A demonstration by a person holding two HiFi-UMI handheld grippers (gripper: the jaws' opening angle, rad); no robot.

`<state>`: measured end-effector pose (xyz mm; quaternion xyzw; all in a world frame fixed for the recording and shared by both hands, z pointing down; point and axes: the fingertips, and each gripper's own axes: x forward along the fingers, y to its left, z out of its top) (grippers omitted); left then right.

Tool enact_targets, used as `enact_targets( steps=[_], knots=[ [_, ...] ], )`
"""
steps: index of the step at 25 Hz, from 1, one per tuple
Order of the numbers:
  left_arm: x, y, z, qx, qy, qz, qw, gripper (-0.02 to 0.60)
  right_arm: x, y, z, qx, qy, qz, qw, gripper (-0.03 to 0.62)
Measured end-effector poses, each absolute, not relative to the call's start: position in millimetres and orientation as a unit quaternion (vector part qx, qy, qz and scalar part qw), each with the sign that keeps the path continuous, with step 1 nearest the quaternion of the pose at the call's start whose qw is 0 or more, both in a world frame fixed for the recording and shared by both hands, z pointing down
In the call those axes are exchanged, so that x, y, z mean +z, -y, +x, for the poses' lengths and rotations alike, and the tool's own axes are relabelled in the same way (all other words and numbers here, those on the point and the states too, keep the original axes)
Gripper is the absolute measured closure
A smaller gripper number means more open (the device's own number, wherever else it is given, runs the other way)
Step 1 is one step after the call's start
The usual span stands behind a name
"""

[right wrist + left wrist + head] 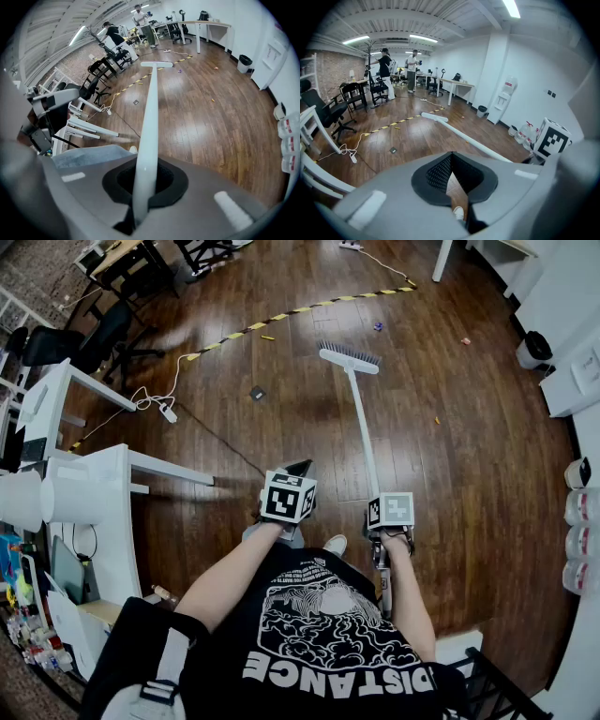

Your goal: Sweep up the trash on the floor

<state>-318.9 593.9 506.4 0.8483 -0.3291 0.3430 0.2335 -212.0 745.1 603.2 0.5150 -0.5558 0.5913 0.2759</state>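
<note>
Dark wood floor filled the head view, and the broom reached away from the person with its bristles down at the far end. Striped tape ran beyond the broom's head. Small bits of trash lay scattered to the right of it, too small to identify. A white desk stood left of the broom, and bottles to its right were cut off by the edge. The right gripper sat on the broom's near end and the left gripper hung just left of it. Marker cubes hid the jaws of both.

From the left gripper view, the jaws were pressed together at the tips with nothing in them. A wedge of floor and a shoe showed between them. The broom crossed to the right, and people stood far beyond it.

From the right gripper view, the jaws pinched the broom, which hid the floor straight ahead. Trash specks lay right of its head.
</note>
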Motion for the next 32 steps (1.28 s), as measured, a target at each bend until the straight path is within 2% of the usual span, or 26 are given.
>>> enact_targets(
  steps=[5,12,20,26,32],
  knots=[
    [505,-566,-319,0.323,0.344,0.849,0.237,0.577,615,-734,-207,0.595,0.551,0.515,0.278,0.594],
    [523,-529,-333,0.313,0.363,0.837,0.265,0.577,634,-708,-213,0.591,0.551,0.493,0.322,0.594],
    [553,-449,-314,0.311,0.341,0.833,0.304,0.577,652,-626,-216,0.593,0.547,0.459,0.371,0.594],
    [567,-373,-331,0.326,0.336,0.822,0.324,0.577,659,-544,-229,0.594,0.539,0.42,0.424,0.594],
    [582,-305,-358,0.321,0.353,0.809,0.344,0.577,674,-467,-239,0.563,0.539,0.362,0.511,0.594]
  ],
)
